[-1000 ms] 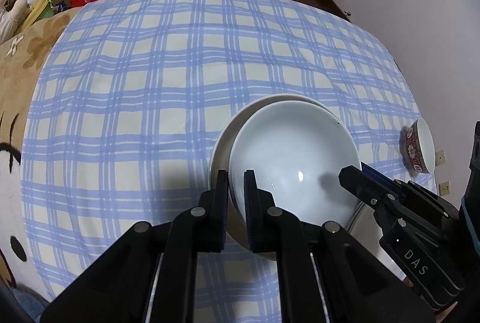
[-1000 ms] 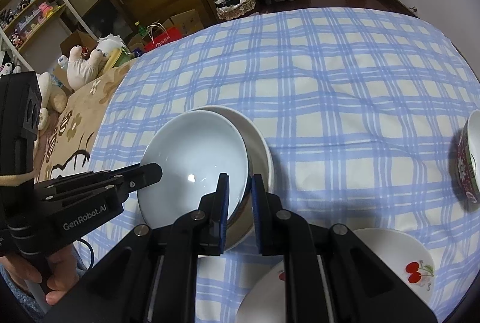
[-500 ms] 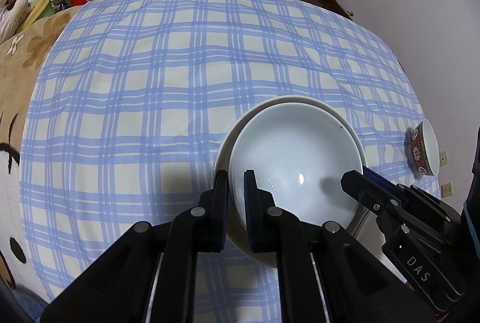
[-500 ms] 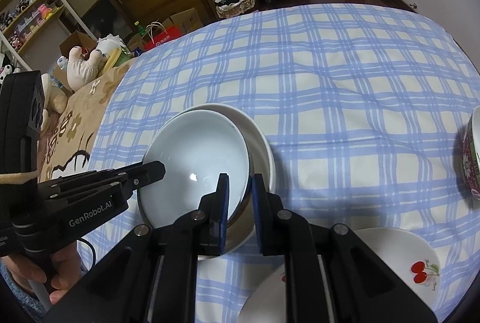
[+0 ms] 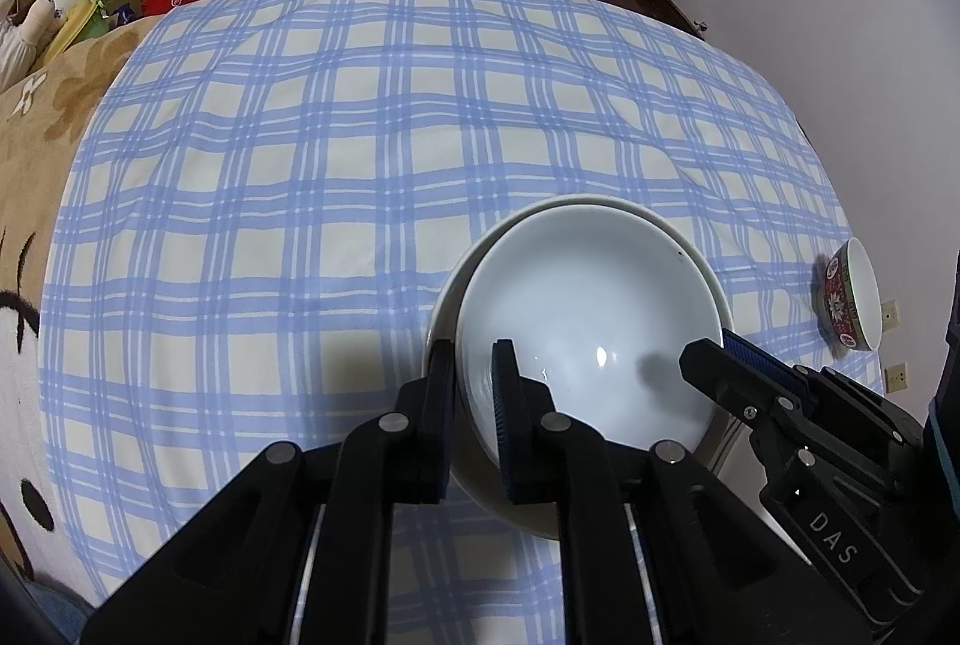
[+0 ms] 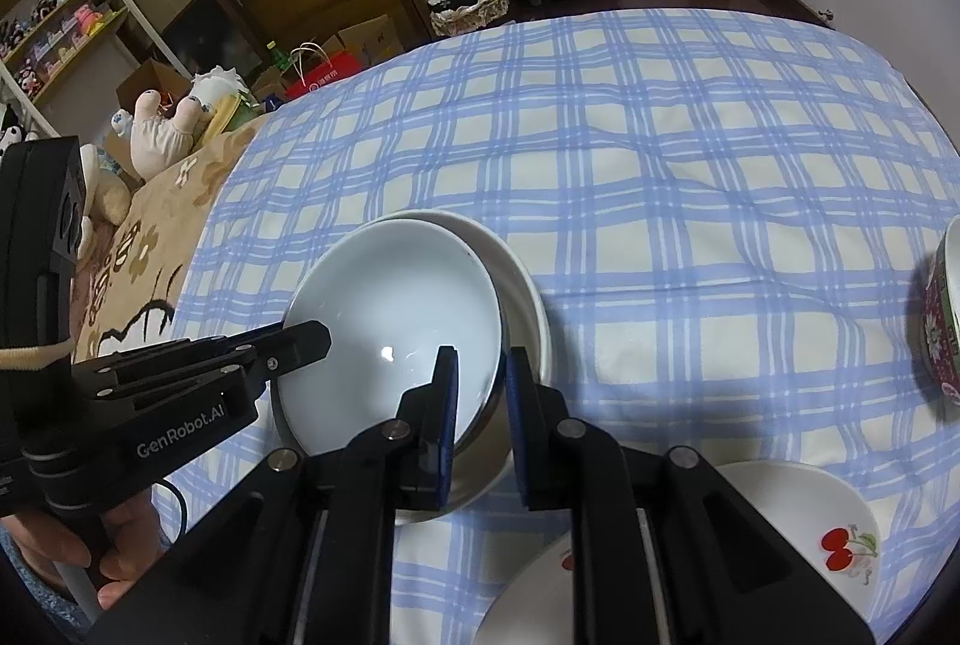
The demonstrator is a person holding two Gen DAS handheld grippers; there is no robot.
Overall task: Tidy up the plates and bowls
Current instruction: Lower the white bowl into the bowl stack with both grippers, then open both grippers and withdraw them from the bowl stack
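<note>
A pale blue bowl (image 5: 585, 309) (image 6: 396, 315) is held over a larger white bowl (image 5: 708, 264) (image 6: 522, 279) on the blue checked cloth. My left gripper (image 5: 471, 381) is shut on the blue bowl's near-left rim. My right gripper (image 6: 480, 381) is shut on its opposite rim. Each gripper shows in the other's view: the right one (image 5: 714, 354), the left one (image 6: 312, 333). The blue bowl sits slightly off-centre, toward the white bowl's left side in the right wrist view.
A red patterned bowl (image 5: 852, 303) (image 6: 942, 309) stands near the table's right edge by the wall. A white plate with cherries (image 6: 798, 531) lies at the near right. A tan cartoon blanket (image 5: 36, 177) covers the left side. Shelves and boxes stand beyond the table.
Both grippers and the blue bowl have shifted slightly so the bowl sits more nearly centred over the white bowl. Grips are unchanged.
</note>
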